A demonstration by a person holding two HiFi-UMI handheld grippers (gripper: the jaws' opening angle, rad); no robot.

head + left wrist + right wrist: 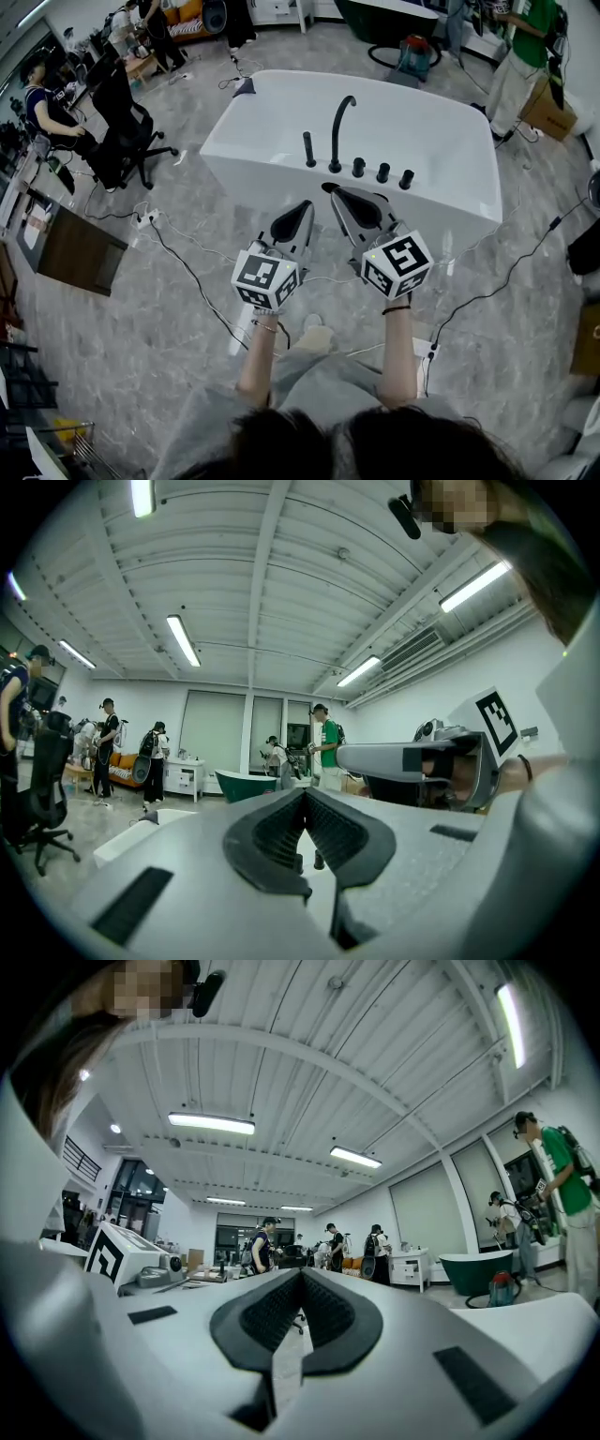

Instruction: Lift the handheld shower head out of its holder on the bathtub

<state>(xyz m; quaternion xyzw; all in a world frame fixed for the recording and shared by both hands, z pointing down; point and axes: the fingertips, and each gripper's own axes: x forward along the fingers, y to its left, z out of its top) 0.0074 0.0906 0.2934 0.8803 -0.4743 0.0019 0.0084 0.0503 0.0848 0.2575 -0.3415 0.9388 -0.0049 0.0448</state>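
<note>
While ribbed black pads [272, 834] meet | left claw [305, 795] | glossy white bathtub [230, 141]

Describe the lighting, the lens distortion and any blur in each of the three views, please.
Head view: soft even light, no hard shadows; the white rounded bathtub is sharp, the grey marbled floor bends near the edges. Left gripper view: strong fisheye, black corners; the long ceiling lamp glares. Right gripper view: the same fisheye and dark corners; its bright ceiling lamp glares too.

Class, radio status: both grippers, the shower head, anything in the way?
Left gripper shut, empty; right gripper shut, empty, both near the bathtub rim. Handheld shower head seated upright, untouched. Tall spout close beside it.
</note>
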